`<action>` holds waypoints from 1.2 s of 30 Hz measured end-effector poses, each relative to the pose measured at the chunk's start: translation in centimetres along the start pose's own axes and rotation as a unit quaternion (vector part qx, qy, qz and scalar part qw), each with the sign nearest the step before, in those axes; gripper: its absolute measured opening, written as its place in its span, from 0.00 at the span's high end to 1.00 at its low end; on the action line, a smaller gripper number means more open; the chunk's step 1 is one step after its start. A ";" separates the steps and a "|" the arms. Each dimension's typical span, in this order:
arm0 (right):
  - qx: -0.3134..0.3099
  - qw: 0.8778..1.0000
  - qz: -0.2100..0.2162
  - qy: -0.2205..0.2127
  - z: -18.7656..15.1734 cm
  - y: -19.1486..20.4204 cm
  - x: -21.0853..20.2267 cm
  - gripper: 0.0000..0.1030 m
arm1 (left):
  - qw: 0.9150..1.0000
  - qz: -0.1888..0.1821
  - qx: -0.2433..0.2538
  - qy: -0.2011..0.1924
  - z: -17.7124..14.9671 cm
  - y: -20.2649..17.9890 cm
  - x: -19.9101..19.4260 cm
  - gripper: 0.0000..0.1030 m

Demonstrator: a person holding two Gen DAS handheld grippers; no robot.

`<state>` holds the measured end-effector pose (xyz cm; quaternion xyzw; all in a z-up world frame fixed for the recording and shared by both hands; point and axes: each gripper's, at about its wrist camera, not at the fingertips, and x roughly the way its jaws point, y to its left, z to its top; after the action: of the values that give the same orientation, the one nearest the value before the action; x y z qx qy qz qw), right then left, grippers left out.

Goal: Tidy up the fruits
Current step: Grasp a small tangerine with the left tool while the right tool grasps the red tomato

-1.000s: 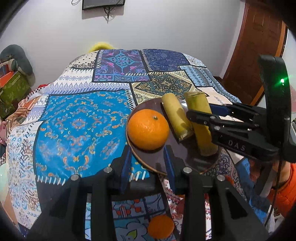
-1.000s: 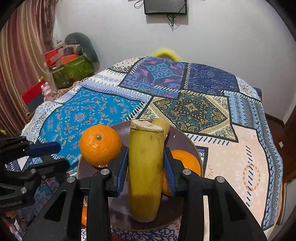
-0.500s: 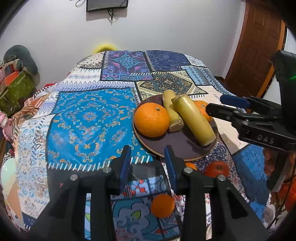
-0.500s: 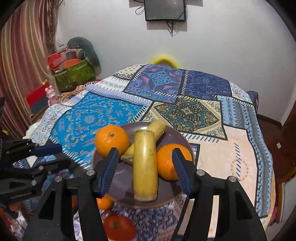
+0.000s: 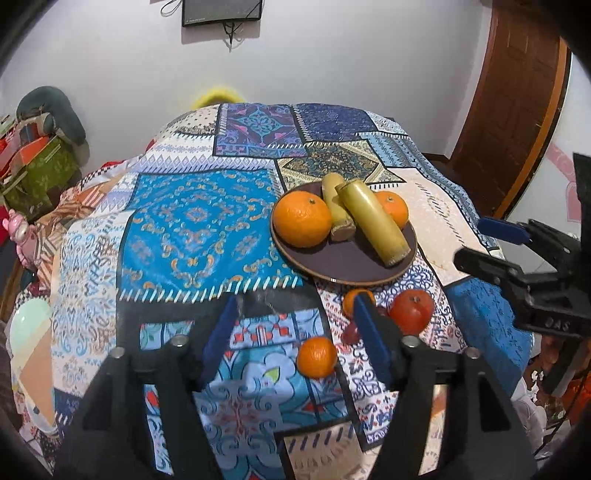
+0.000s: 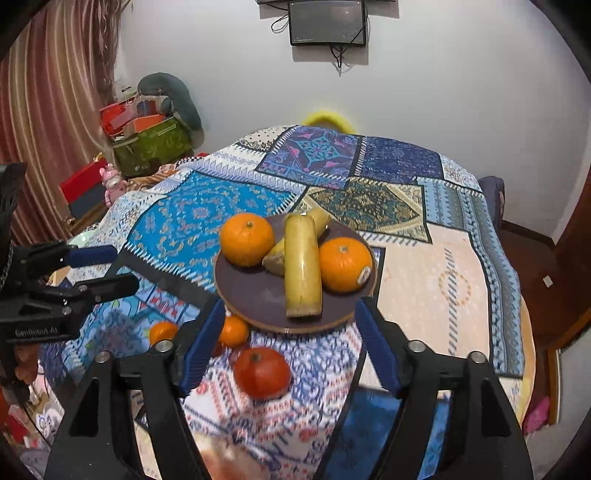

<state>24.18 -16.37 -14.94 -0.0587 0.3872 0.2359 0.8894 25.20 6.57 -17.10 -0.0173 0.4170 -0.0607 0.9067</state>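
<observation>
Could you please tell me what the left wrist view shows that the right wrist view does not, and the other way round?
Only the left wrist view shows the brown door and the right gripper from the side. Only the right wrist view shows the striped curtain, the sticker on the right orange, and the left gripper from the side. Both show the plate holding two oranges and two yellow-green stalks, the loose fruit below its near rim, the patterned cloth and the wall screen.
</observation>
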 end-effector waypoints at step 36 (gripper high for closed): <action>-0.013 0.993 0.050 0.108 -5.1 1.7 6.9 0.49 | 0.994 -0.047 -0.010 0.096 -4.6 -0.9 7.5 0.66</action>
<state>24.01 -13.75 -23.29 -0.0761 0.4804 0.2769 0.8287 26.48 4.87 -25.67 -0.0397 0.5016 -0.1003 0.8584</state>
